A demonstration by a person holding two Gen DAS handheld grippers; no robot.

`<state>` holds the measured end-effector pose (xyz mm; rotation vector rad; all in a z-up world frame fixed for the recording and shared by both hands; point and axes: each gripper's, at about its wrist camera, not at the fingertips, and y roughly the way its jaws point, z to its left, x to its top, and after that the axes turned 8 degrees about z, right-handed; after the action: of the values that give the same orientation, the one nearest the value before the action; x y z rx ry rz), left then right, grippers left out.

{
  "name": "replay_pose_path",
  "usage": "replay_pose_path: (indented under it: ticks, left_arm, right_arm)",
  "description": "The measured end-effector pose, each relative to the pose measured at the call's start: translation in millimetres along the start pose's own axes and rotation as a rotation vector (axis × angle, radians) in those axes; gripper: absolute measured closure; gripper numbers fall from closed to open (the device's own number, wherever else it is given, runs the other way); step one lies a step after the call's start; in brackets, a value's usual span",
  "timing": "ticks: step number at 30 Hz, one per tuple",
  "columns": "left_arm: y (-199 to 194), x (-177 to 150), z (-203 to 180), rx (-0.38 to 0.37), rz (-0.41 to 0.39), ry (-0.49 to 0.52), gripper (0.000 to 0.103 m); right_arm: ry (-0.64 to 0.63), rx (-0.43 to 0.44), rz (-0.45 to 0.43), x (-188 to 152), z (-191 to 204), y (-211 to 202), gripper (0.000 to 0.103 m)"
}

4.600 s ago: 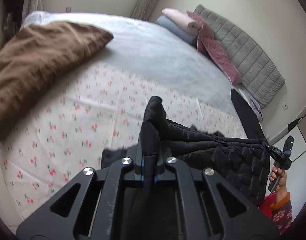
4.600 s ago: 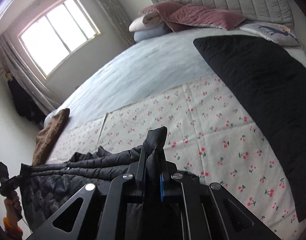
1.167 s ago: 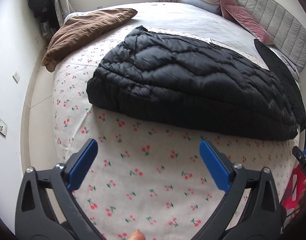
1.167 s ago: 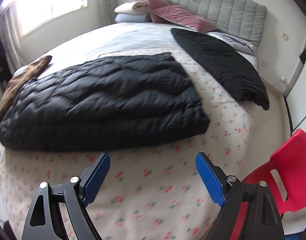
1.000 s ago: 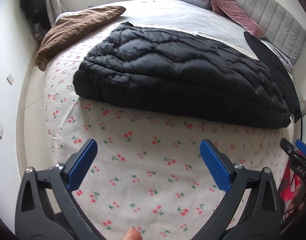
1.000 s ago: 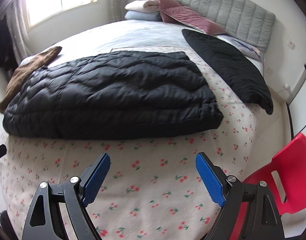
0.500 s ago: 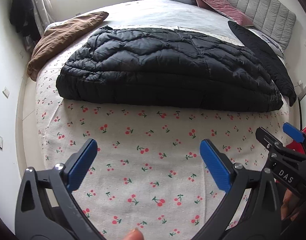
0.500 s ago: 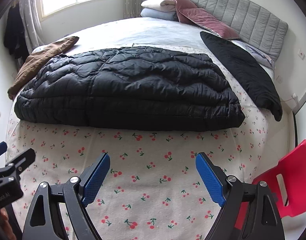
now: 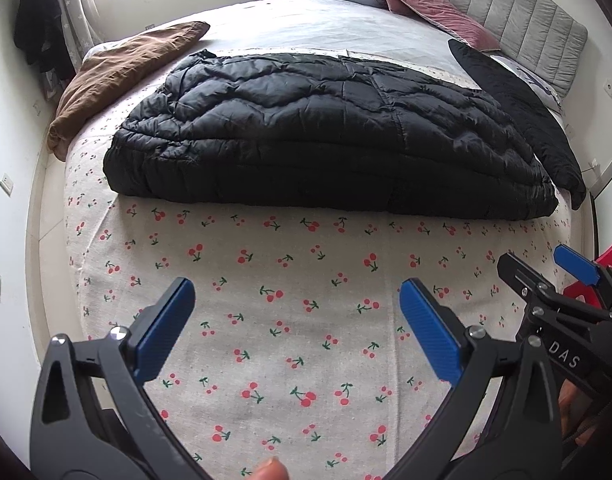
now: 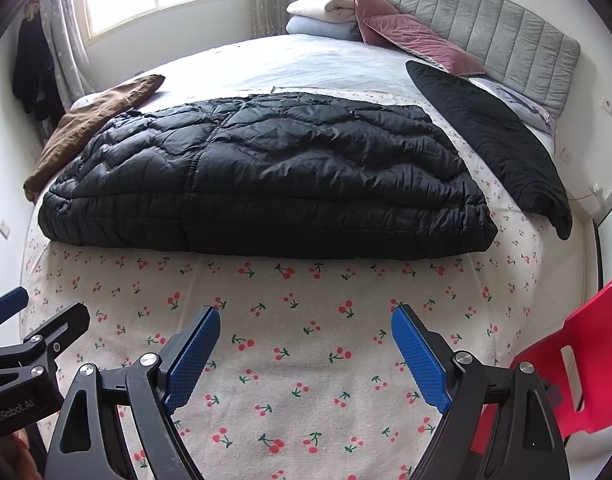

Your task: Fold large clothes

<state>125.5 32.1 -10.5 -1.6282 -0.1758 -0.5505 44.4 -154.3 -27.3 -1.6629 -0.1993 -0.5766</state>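
Observation:
A black quilted puffer coat lies folded in a wide flat rectangle across the cherry-print sheet; it also shows in the right wrist view. My left gripper is open and empty, hovering over the bare sheet in front of the coat's near edge. My right gripper is open and empty, also over the sheet short of the coat. Each gripper shows at the edge of the other's view: the right one and the left one.
A brown garment lies at the bed's left edge, a long black garment along the right side. Pillows and a grey headboard are at the far end. A red chair stands at the near right.
Both grippers, earlier shut on the coat's fabric, have let go and opened. They have pulled back toward the foot of the bed and drawn closer together; the coat lies still.

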Motion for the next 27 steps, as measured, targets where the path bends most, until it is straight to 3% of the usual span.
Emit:
replay_pose_path:
  ticks: [27]
  left_arm:
    - [-2.7,-0.8,2.2,-0.033,-0.001,-0.010,0.001]
  right_arm:
    - [-0.011,0.006,0.006,-0.9,1.6,0.0,0.014]
